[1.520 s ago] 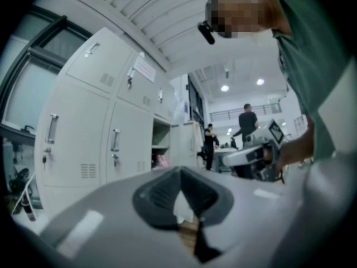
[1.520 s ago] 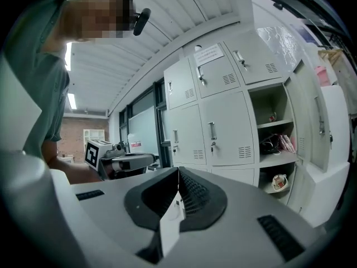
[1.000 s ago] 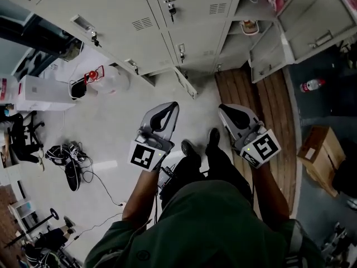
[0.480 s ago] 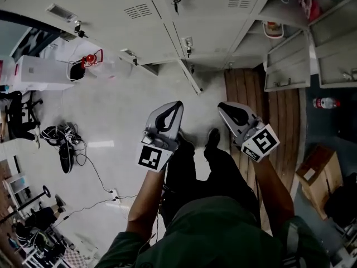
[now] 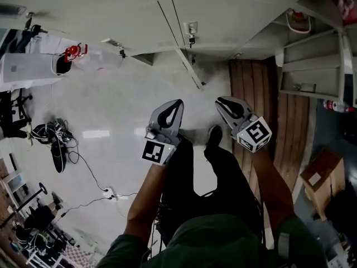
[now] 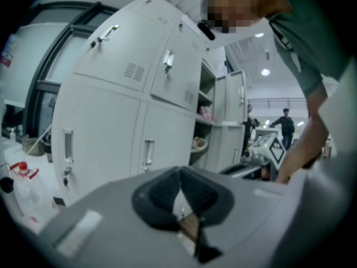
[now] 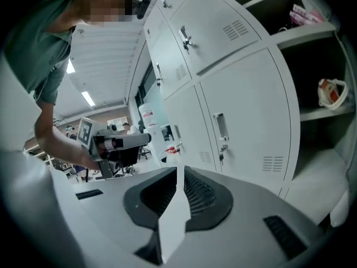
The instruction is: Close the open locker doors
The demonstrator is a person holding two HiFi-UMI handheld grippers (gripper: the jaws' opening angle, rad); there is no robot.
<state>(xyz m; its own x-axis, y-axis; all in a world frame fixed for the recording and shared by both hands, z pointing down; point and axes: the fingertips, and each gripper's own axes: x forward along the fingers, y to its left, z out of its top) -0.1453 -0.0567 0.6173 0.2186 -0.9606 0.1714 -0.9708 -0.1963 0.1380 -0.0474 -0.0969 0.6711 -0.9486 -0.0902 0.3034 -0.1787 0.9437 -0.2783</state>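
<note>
Grey lockers [image 5: 223, 15] fill the top of the head view. At their right, open doors [image 5: 312, 66] swing out from shelves holding a bag [image 5: 297, 20]. A low door [image 5: 189, 68] stands ajar, seen edge-on. My left gripper [image 5: 177, 103] and right gripper [image 5: 219, 101] hang side by side above the floor, short of the lockers, both shut and empty. In the left gripper view the left gripper [image 6: 179, 171] points at closed doors [image 6: 148, 149], with open compartments [image 6: 203, 113] further right. The right gripper [image 7: 179, 169] faces a closed door [image 7: 240, 127] beside open shelves [image 7: 323, 110].
A wooden floor strip [image 5: 251, 88] runs to the open lockers. A cardboard box [image 5: 321, 177] and a bottle [image 5: 334, 106] lie at the right. Cables and shoes [image 5: 53, 144], a red-capped jug [image 5: 70, 54] and a white box [image 5: 28, 68] sit at the left. The person's feet [image 5: 213, 135] are below the grippers.
The head view has swung, so the lockers slid up and the open doors moved further right. Both grippers kept their side-by-side pose and stayed shut.
</note>
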